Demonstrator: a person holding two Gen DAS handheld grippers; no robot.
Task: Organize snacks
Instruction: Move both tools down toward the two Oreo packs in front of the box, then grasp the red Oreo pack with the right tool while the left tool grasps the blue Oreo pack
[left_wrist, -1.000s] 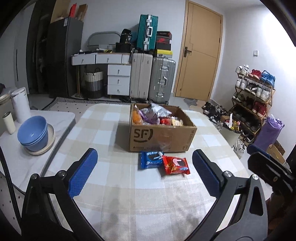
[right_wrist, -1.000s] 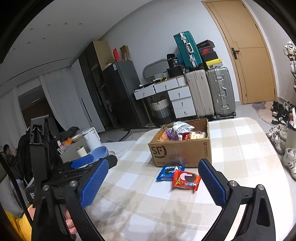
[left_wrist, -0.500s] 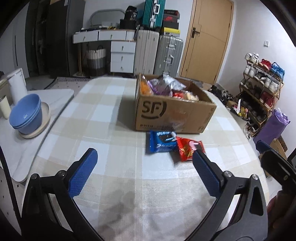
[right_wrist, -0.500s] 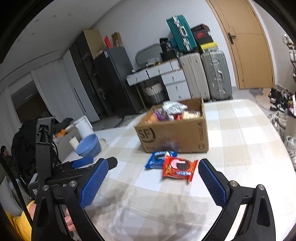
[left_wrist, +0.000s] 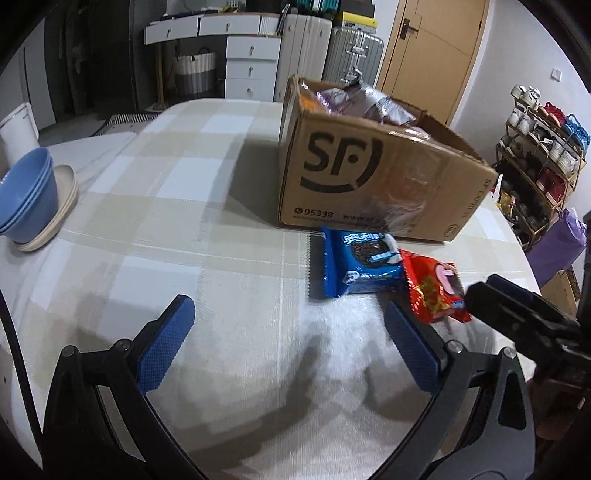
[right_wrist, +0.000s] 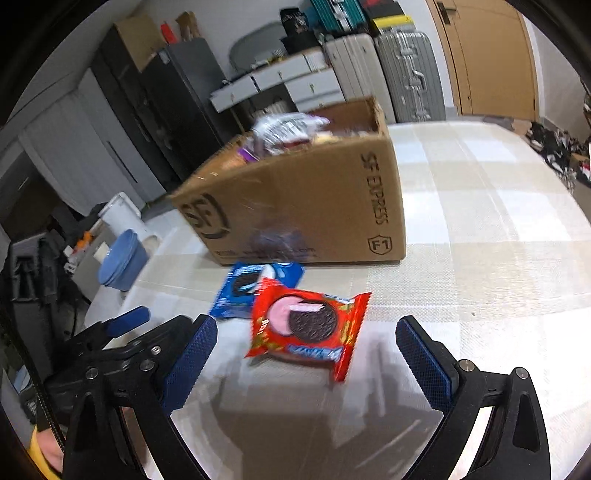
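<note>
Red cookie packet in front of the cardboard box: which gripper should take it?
Right. The red cookie packet lies centred between the open right gripper fingers; the left gripper, also open, has it off to one side.

The right gripper (right_wrist: 306, 358) is hovering with its blue pads spread wide over the checked surface (right_wrist: 480, 266), empty. Just ahead of it a red cookie packet (right_wrist: 308, 328) is lying flat, its far edge overlapping a blue cookie packet (right_wrist: 245, 290). Behind both, a cardboard box (right_wrist: 314, 206) is sitting with snack bags showing above its rim. The left gripper (right_wrist: 125, 332) is showing at lower left, near a stack of blue bowls (right_wrist: 122, 262).
</note>
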